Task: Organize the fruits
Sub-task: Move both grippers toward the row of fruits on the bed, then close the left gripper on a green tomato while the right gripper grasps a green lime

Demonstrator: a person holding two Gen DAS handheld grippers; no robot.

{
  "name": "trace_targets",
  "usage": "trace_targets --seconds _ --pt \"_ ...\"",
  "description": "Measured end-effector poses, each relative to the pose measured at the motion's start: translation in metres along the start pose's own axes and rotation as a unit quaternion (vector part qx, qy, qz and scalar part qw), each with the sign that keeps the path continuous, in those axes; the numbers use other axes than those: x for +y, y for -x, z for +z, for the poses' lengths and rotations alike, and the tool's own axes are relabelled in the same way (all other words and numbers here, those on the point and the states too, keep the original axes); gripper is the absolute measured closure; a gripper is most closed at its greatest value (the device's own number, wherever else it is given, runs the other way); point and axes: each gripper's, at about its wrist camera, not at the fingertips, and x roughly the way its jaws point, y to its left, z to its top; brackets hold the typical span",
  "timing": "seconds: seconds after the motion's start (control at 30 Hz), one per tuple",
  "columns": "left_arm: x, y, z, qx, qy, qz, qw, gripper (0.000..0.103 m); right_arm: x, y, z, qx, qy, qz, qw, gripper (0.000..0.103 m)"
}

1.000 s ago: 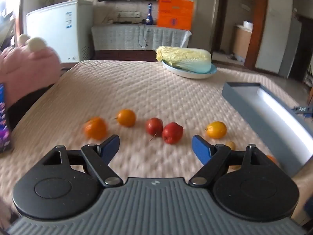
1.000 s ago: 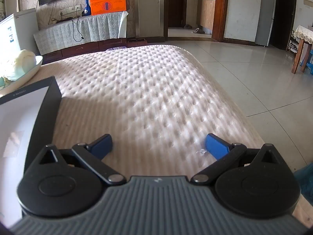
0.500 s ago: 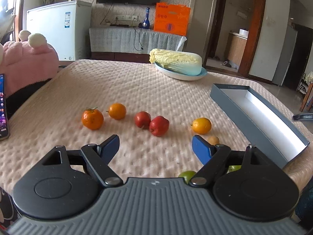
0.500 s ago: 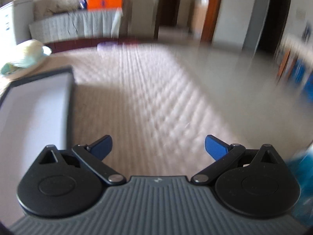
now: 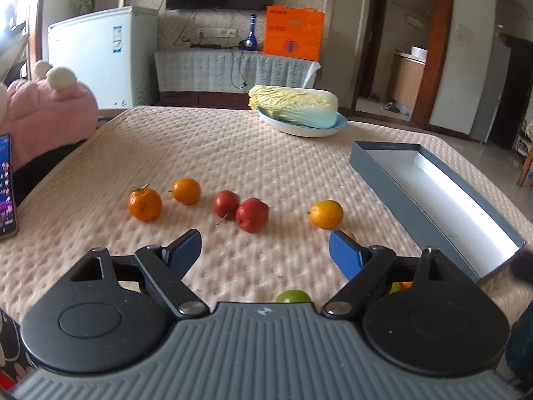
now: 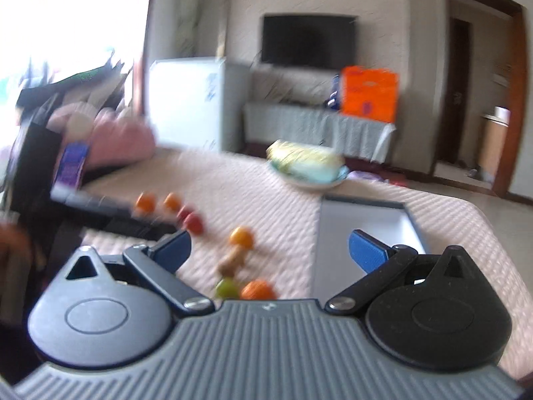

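Fruit lies scattered on the beige quilted table. Ahead of my left gripper [image 5: 265,246], which is open and holds nothing, sit two oranges [image 5: 145,204] [image 5: 186,191], two red apples [image 5: 252,214] [image 5: 226,204] touching each other, and a yellow-orange citrus [image 5: 326,213]. A green fruit [image 5: 293,296] peeks out just under that gripper. To the right lies an open grey box [image 5: 433,196] with a white inside. My right gripper [image 6: 268,248] is open too, high above the table's near edge. Its view is blurred and shows the same fruit row [image 6: 191,220] and the box [image 6: 363,223].
A napa cabbage [image 5: 294,106] rests on a blue plate [image 5: 306,129] at the table's far side. A phone [image 5: 6,183] lies at the left edge beside a pink plush [image 5: 46,113]. A white freezer [image 5: 100,55] and a covered cabinet stand beyond the table.
My right gripper has swung left from the bare right end of the table and now faces the fruit and the box. My left gripper has pulled back and risen a little.
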Motion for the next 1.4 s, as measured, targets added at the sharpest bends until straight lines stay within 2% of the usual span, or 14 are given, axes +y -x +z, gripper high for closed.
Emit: trace_targets --seconds 0.1,0.33,0.37,0.43,0.63,0.67,0.73,0.9,1.03,1.17,1.4 --pt "-0.002 -0.001 0.0 0.001 -0.006 0.005 1.0 0.016 0.008 0.001 0.0 0.01 -0.007 0.016 1.0 0.0" --pt "-0.008 -0.004 -0.003 0.01 -0.025 -0.002 0.9996 0.016 0.001 -0.015 -0.007 0.052 -0.052 0.013 0.997 0.015" --pt "-0.008 -0.004 -0.003 0.01 -0.028 -0.004 0.9996 0.016 0.002 -0.017 -0.008 0.056 -0.053 0.013 0.997 0.015" --pt "-0.009 -0.004 -0.004 0.012 -0.03 -0.006 0.9994 0.016 0.006 -0.019 -0.009 0.061 -0.049 0.018 0.997 0.022" --pt "-0.008 -0.002 -0.004 0.011 -0.035 -0.014 0.9992 0.016 0.021 -0.03 -0.014 0.084 -0.029 0.032 0.996 0.024" --pt "-0.007 -0.001 -0.004 0.013 -0.037 -0.016 0.9991 0.016 0.022 -0.031 -0.015 0.086 -0.031 0.034 0.995 0.029" --pt "-0.004 0.0 -0.003 0.016 -0.04 -0.02 0.9989 0.016 0.021 -0.032 -0.015 0.084 -0.036 0.031 0.995 0.046" --pt "0.004 0.001 -0.003 0.025 -0.039 -0.039 0.9982 0.017 0.02 -0.041 -0.02 0.108 -0.036 0.035 0.993 0.057" --pt "0.003 0.002 -0.005 0.03 -0.049 -0.059 0.9966 0.029 0.024 -0.048 -0.023 0.122 -0.033 0.039 0.991 0.064" --pt "0.001 0.005 -0.007 0.035 -0.061 -0.077 0.9946 0.037 0.025 -0.054 -0.024 0.13 -0.034 0.043 0.99 0.066" --pt "-0.002 0.004 -0.013 0.056 -0.078 -0.096 0.9907 0.044 0.029 -0.071 -0.027 0.14 -0.016 0.042 0.989 0.07"
